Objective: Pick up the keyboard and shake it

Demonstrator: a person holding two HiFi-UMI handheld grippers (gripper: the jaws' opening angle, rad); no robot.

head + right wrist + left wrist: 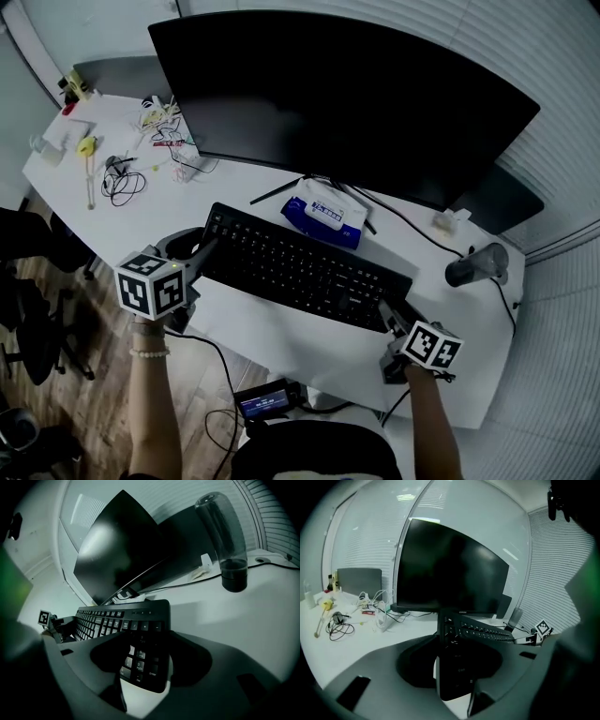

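The black keyboard (300, 267) lies slantwise on the white desk (281, 342) in front of the monitor. My left gripper (208, 251) sits at its left end, and in the left gripper view that end of the keyboard (483, 632) reaches in between the open jaws of the gripper (454, 681), with a white sliver of desk showing beside it. My right gripper (386, 314) is at the near right corner. There the numpad corner of the keyboard (140, 663) pokes between the right gripper's (143, 679) jaws, which stand wide, also with a gap on the left.
A large curved monitor (347, 94) stands just behind the keyboard, its stand legs beside a blue wipes pack (323, 214). A dark cylinder (476, 264) lies at the right. Cables and small items (122, 178) clutter the far left. The desk's front edge is close to me.
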